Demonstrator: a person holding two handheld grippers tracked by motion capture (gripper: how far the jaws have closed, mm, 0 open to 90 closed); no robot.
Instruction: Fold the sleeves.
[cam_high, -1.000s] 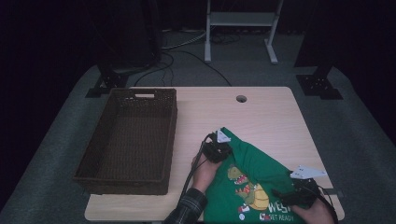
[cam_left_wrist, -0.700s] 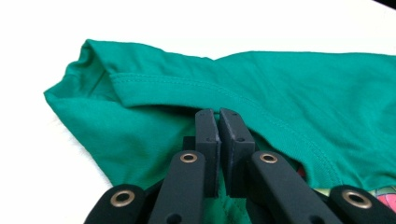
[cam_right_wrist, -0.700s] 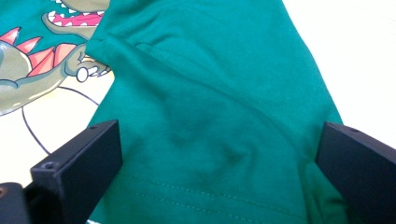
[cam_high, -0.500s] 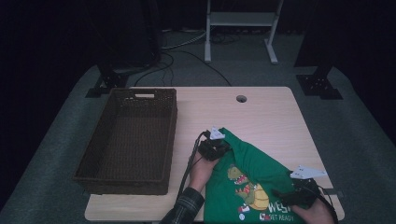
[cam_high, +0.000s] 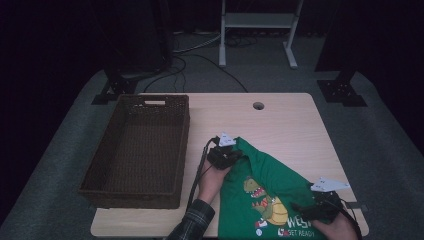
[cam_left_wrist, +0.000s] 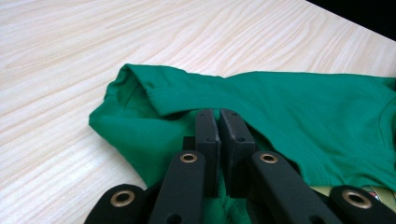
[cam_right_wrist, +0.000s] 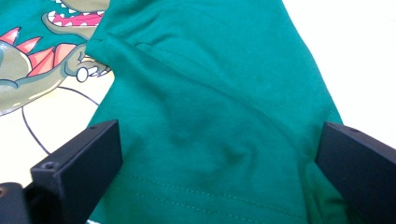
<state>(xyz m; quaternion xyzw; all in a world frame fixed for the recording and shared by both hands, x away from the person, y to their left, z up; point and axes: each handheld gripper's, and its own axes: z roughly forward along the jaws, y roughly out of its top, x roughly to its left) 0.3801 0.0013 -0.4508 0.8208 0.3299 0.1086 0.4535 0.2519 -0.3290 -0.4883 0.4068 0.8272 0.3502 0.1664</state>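
Left fingers (cam_left_wrist: 219, 135) together, right fingers (cam_right_wrist: 79, 158) apart

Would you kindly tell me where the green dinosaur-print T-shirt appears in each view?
High view: green dinosaur-print T-shirt at lower right, on the table.
Left gripper view: centre and right, pinched by the shut left claw.
Right gripper view: across the middle.
Shared landmark: the dinosaur print.

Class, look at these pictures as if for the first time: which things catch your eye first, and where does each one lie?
The bright green T-shirt with a dinosaur print lies spread over the near right part of the pale wooden table. The left gripper has its jaws pressed together on a fold of the cloth at the shirt's far left corner, while the right gripper stands open over its near right edge. A dark wicker basket sits along the table's left side.
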